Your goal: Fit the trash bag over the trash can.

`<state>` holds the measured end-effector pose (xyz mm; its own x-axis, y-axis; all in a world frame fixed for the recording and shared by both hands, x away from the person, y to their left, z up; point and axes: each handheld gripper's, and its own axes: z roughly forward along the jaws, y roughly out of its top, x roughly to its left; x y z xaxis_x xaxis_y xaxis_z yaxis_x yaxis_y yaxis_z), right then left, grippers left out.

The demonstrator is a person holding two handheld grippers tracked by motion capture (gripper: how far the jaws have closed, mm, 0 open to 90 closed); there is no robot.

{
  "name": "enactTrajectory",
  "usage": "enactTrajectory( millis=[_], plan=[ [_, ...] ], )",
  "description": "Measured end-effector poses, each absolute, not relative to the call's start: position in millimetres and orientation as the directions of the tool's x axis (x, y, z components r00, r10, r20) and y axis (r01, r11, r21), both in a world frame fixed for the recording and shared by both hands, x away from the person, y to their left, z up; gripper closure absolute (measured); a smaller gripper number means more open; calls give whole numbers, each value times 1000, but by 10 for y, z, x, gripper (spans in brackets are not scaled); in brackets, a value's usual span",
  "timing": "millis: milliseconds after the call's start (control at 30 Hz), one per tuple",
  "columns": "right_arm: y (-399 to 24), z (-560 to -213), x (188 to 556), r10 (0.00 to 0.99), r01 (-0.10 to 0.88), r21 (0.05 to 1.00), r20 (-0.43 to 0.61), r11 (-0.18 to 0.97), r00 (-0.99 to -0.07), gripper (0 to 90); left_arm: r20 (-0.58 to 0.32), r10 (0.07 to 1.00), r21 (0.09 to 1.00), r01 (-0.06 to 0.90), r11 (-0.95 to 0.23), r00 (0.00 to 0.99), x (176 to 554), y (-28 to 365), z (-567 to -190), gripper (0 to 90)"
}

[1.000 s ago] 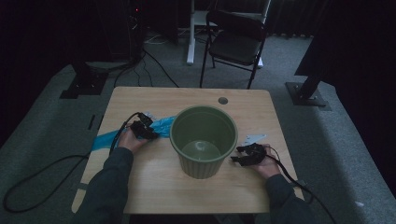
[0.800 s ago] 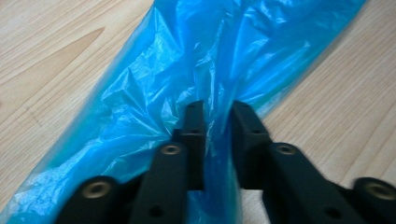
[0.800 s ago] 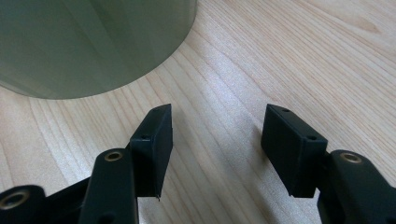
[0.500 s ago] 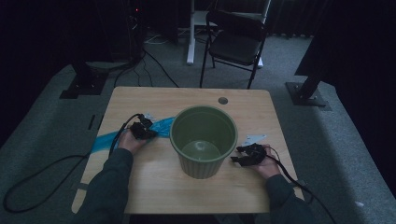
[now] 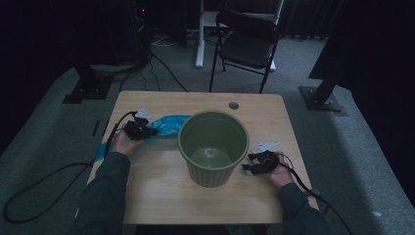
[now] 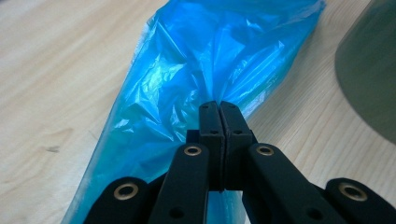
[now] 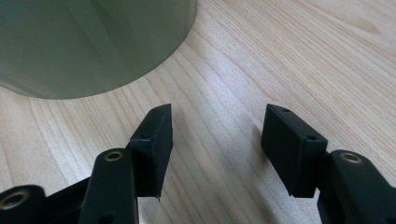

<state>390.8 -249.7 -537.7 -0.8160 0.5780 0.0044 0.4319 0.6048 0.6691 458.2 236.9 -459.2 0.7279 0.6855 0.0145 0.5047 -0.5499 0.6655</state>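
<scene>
Where it lies on the table's left side: blue plastic bag (image 5: pixel 164 126), crumpled, just left of the bin.
Left gripper (image 6: pixel 219 108): jaws pressed together, pinching a fold of the bag.
Bin (image 5: pixel 214 147): green, upright, centre of the table, between both grippers.
Right gripper (image 7: pixel 217 135): jaws spread, nothing between them, just beside the bin's base.
Table (image 5: pixel 161 196): light wood.

A dim studio-like room: black curtains (image 5: pixel 44 39), floor stands (image 5: pixel 323 95), a folding chair (image 5: pixel 247 46).
</scene>
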Motion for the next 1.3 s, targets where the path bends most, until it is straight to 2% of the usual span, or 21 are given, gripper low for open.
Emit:
enactTrajectory(
  millis=[633,1000,1300],
  plan=[
    [-2498,-5378,3906,579,433,670,6,603,-815,430,30,685,780,411,-471,728,4472,2530,-3911,896],
    [-2500,-5380,3905,579,432,672,5,601,-815,430,-17,608,837,345,-426,794,4384,2467,-3577,895],
    [-2500,-5380,3905,579,431,672,5,602,-815,430,-23,561,862,301,-408,827,4312,2411,-3356,895]
  ],
)
